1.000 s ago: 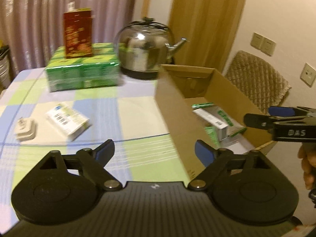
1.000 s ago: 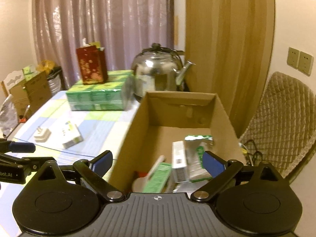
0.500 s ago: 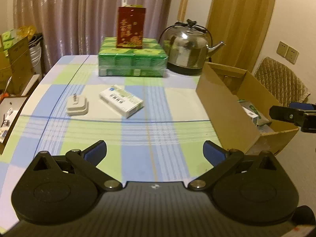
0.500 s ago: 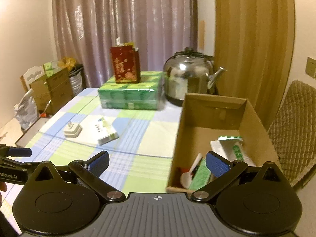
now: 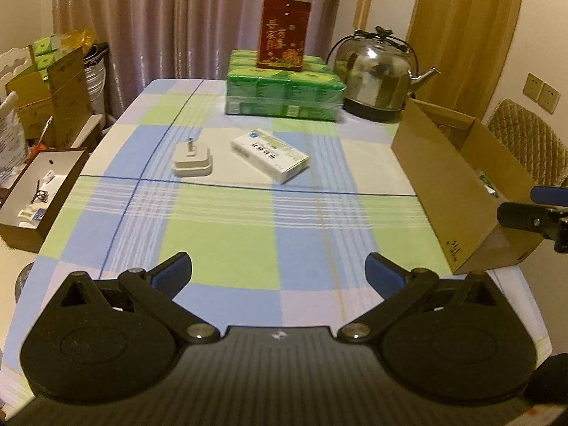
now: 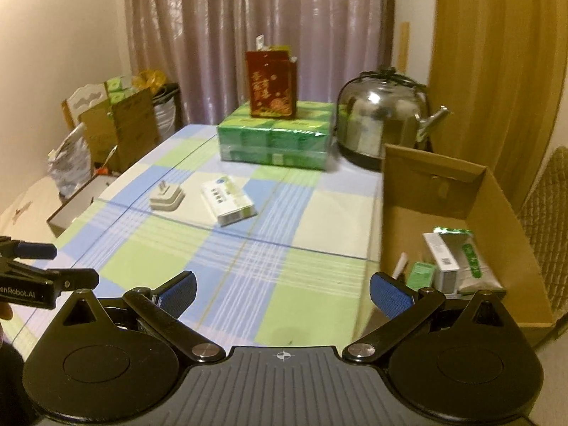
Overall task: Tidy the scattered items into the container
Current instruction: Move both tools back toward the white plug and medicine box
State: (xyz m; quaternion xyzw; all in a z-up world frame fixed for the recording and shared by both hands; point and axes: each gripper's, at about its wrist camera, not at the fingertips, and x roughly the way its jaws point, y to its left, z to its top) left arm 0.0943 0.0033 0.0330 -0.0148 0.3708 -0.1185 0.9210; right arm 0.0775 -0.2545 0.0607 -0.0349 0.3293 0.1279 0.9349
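A table covered in a blue, green and white checked cloth (image 5: 220, 234) fills both wrist views. The left gripper (image 5: 278, 271) hovers low over the near edge of the cloth with its blue-padded fingers (image 5: 174, 271) spread wide and nothing between them. The right gripper (image 6: 282, 293) hovers at the near edge too, released and empty, its right finger in front of an open brown cardboard box (image 6: 504, 209) that stands at the table's right side. Inside that box lie a white carton (image 6: 442, 259), a small green packet (image 6: 420, 275), a grey and green foil pouch (image 6: 475, 266) and a white spoon handle (image 6: 399, 264). Two items lie out on the cloth, well apart from the box: a white wall plug adapter (image 5: 192, 161) with its pins pointing up, and just to its right a flat white and green medicine box (image 5: 269, 154). At the far end sits a wrapped green multipack of tissue packets (image 5: 284, 96) with a tall red and gold carton (image 5: 284, 33) standing upright on top, and beside it a shiny steel kettle (image 5: 378, 74). A quilted beige chair back (image 5: 529, 145) shows behind the cardboard box.
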